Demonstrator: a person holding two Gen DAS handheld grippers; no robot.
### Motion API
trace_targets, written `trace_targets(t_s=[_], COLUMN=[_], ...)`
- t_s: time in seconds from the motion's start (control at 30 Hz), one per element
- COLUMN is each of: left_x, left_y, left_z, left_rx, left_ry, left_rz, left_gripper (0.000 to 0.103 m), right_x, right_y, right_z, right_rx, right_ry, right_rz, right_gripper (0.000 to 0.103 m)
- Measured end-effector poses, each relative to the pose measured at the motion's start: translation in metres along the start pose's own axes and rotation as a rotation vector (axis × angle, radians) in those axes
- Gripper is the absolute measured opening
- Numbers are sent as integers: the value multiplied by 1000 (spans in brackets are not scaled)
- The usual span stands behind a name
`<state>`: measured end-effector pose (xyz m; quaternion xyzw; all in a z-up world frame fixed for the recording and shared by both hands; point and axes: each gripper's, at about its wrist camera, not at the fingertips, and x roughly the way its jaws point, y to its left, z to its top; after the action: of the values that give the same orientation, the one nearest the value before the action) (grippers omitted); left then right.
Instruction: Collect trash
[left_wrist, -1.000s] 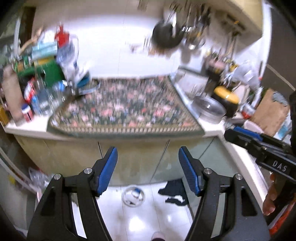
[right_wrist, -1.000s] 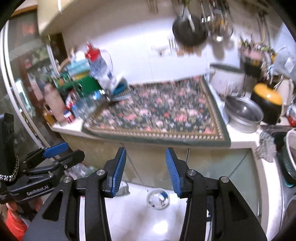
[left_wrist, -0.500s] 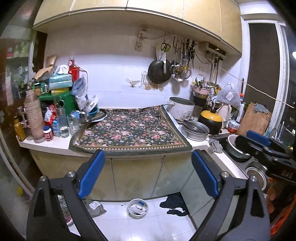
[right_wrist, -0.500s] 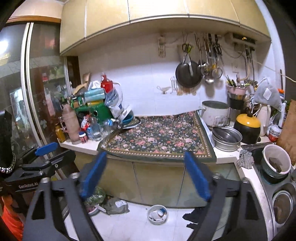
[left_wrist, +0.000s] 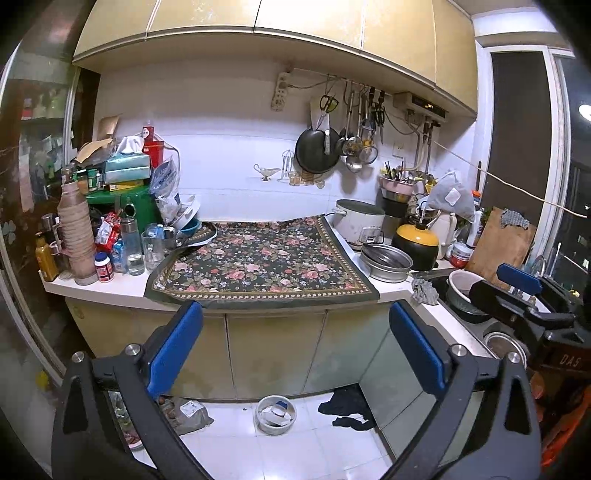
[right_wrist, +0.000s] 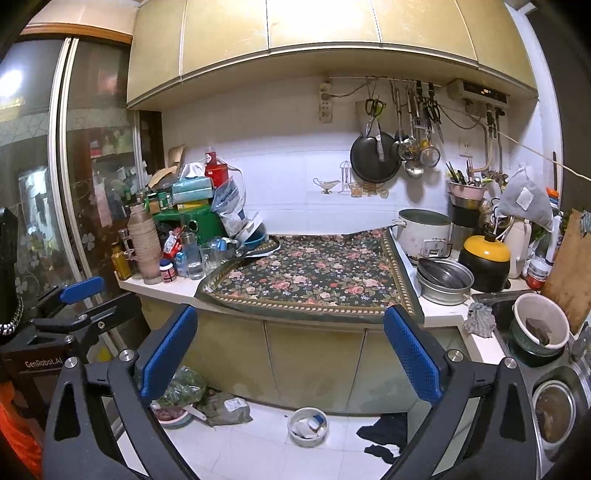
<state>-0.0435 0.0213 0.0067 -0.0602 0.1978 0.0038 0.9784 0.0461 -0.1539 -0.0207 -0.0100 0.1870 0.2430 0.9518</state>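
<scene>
Left wrist view. The left gripper (left_wrist: 295, 347) is held in the air before a kitchen counter (left_wrist: 110, 288), its blue-padded fingers (left_wrist: 175, 347) spread wide with nothing between them. The right gripper (left_wrist: 517, 288) shows at the right edge; its finger spacing cannot be read from here. The floral cloth (left_wrist: 262, 266) on the counter lies bare of loose litter. On the floor (left_wrist: 314, 450) below the cabinets sit a small round bowl (left_wrist: 276, 414) holding scraps, a crumpled grey packet (left_wrist: 192, 413) and a dark cloth (left_wrist: 347, 406). No bin or bag for collecting is visible.

Right wrist view. The right gripper (right_wrist: 290, 349) likewise hangs clear of the counter (right_wrist: 147, 286) with its fingers (right_wrist: 166, 349) far apart and empty; the left gripper (right_wrist: 79, 291) appears at the left edge. Floor litter is plainer here: a bag of greens (right_wrist: 184, 386), a crumpled packet (right_wrist: 225, 408), the scrap-filled bowl (right_wrist: 307, 426) and the dark cloth (right_wrist: 384, 432), all near the cabinet base and well apart from both grippers.

Progress, as a judgement. Neither gripper carries trash, and candidate trash lies on the floor. The scene fits either a pause before a pickup or an interval between pickups; which items count as trash cannot be settled.
</scene>
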Motion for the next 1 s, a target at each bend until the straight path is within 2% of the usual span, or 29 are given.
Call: trace_targets(t_s=[1.0], left_x=[-4], left_y=[-17], left_z=[3], left_rx=[4], left_ry=[-11], left_rz=[-22], left_gripper=[102], right_x=[-10], right_y=[-1], right_z=[-5], right_rx=[8], right_ry=[9], right_rz=[2], right_gripper=[101])
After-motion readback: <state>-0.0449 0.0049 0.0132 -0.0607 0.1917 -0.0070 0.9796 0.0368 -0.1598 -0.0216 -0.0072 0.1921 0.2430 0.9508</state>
